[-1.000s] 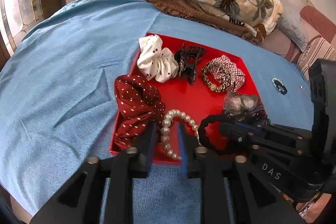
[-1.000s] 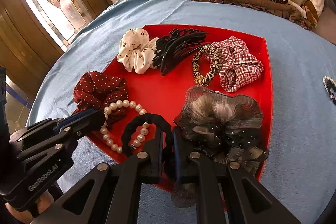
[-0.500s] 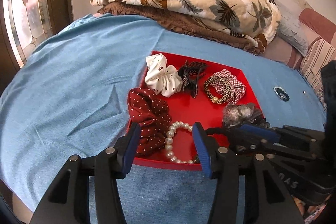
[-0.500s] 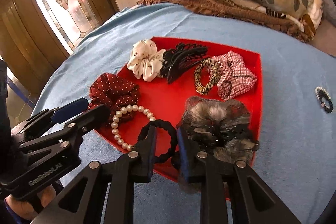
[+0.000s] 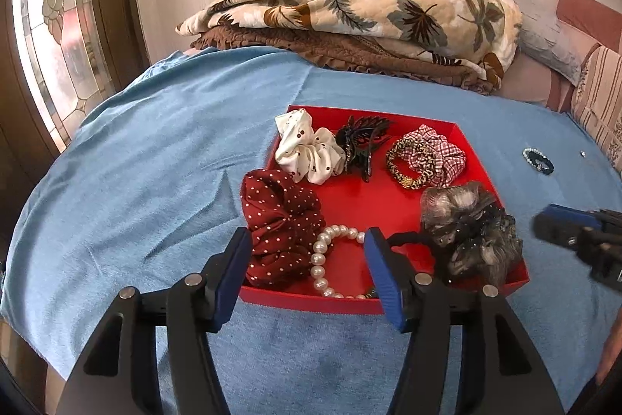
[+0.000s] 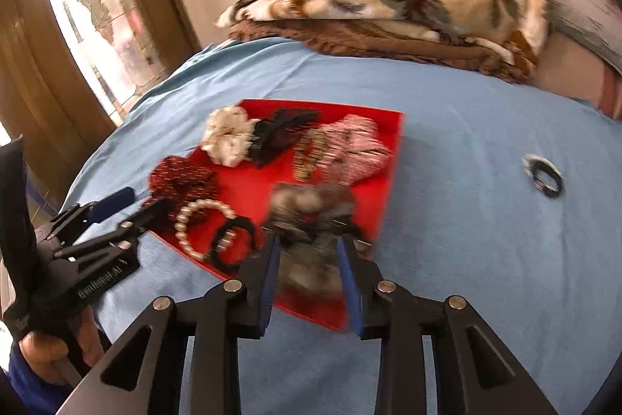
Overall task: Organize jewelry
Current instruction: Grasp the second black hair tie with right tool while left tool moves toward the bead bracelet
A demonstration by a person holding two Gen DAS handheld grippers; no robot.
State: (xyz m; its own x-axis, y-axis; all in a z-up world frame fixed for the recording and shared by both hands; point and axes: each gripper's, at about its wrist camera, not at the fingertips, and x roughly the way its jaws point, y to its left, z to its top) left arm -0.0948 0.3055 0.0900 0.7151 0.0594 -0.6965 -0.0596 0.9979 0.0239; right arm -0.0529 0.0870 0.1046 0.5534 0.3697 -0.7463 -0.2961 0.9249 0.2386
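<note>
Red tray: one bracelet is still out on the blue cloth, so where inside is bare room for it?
The red tray has one bare patch, mid-floor, bordered by the white scrunchie, hair claw, grey scrunchie and pearl bracelet. The back row and near edge are crowded.

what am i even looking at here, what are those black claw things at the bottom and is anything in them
No robot: a person holds a two-finger gripper in each hand, each carrying a fisheye camera looking along its fingers. One picture comes from the left gripper, the other from the right gripper. Both have just been opening and hold nothing. On the blue cloth sits a red tray of scrunchies, a pearl bracelet, a black hair tie and a black claw clip. One beaded bracelet lies outside it.
</note>
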